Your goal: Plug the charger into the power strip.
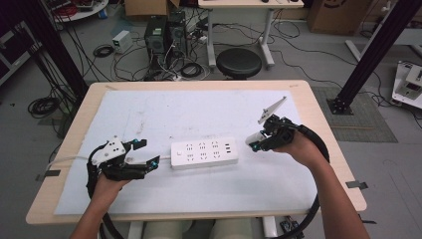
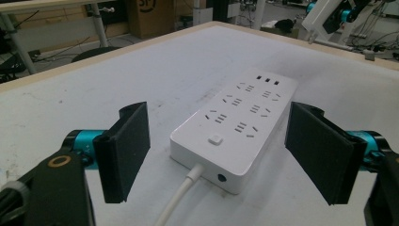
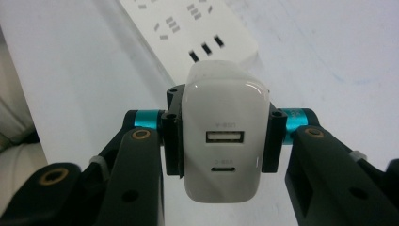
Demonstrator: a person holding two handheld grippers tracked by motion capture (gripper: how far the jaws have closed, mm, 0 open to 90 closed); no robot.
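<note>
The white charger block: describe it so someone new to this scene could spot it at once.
Start at the white mat on the wooden table, then the power strip at its middle. Just off the strip's right end, the right gripper is shut on the white charger block. Unlike the flat strip, it is small, rounded, with two USB ports.

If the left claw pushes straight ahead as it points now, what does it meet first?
Probably the power strip: its cable end lies just ahead, between the open left claw jaws, though the depth is hard to judge.

A round black padded stool (image 1: pixel 239 62) stands on the grey floor just beyond the far edge of the light wooden table (image 1: pixel 318 119). Left of the stool sit two dark computer towers (image 1: pixel 164 32) amid tangled black cables (image 1: pixel 104 51).
</note>
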